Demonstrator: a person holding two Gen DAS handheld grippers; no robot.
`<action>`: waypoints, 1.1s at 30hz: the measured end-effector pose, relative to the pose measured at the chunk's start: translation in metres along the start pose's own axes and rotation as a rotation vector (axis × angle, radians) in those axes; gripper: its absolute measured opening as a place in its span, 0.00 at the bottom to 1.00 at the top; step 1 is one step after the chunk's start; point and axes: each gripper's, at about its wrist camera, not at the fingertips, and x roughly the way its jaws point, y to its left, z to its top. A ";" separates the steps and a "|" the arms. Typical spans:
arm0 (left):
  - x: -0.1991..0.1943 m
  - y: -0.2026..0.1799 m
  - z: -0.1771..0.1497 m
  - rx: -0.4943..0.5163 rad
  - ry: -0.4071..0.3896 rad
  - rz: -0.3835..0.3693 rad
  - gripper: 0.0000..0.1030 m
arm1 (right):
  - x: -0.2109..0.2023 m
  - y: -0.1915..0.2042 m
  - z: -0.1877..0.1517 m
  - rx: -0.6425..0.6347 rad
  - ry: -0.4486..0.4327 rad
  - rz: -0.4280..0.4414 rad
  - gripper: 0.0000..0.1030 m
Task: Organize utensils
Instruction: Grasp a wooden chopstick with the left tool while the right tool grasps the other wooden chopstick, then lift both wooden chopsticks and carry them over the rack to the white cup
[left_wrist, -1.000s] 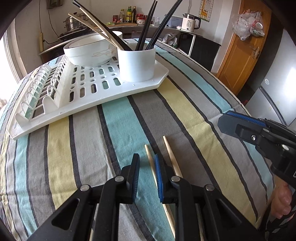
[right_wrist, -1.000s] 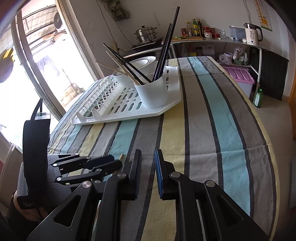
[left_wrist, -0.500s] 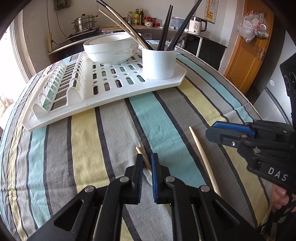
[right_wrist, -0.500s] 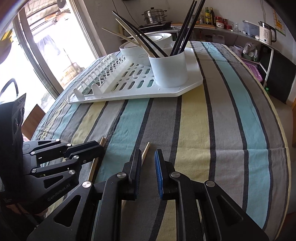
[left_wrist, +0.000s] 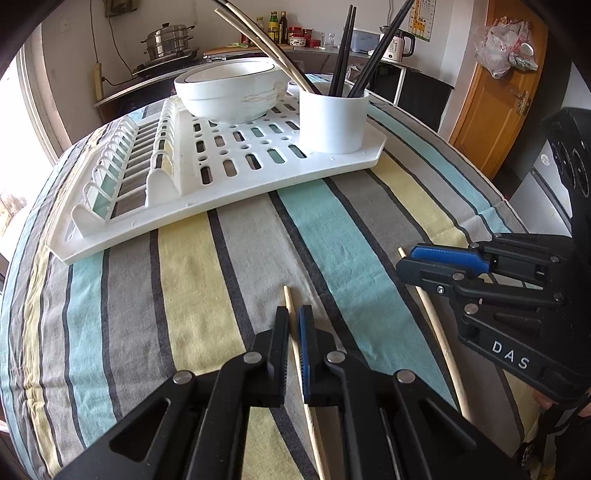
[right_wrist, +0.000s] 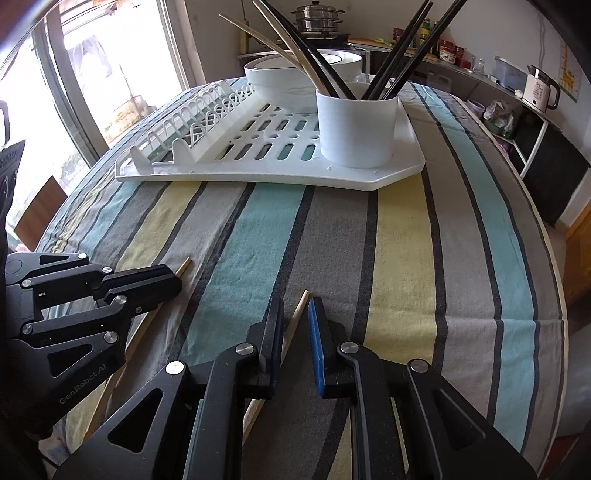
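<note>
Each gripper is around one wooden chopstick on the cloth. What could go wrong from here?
1. The left gripper grips its wooden chopstick near the tip, so the long rear part may swing or slip when lifted.
2. The right gripper is not closed on its chopstick; lifting now may leave it behind.
3. The white cup is crowded; insertion may jam.

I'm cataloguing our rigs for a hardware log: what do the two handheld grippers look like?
Both are matte black plastic linkage bodies with silver rivet pins. The left gripper has one plain black ribbed finger and one with a blue ribbed pad; the right gripper matches. White lettering "DAS" marks the right gripper's side in the left wrist view; "GenRobot.AI" is embossed on the left gripper's body in the right wrist view. No cables show.
</note>
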 end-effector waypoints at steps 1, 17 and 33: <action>0.001 -0.002 0.001 0.012 0.002 0.009 0.06 | 0.000 0.001 0.000 -0.008 0.001 -0.007 0.07; -0.029 0.006 0.023 -0.024 -0.094 -0.013 0.05 | -0.049 -0.017 0.015 0.045 -0.150 0.068 0.04; -0.129 0.013 0.030 -0.054 -0.338 -0.023 0.05 | -0.137 -0.030 0.011 0.056 -0.385 0.078 0.04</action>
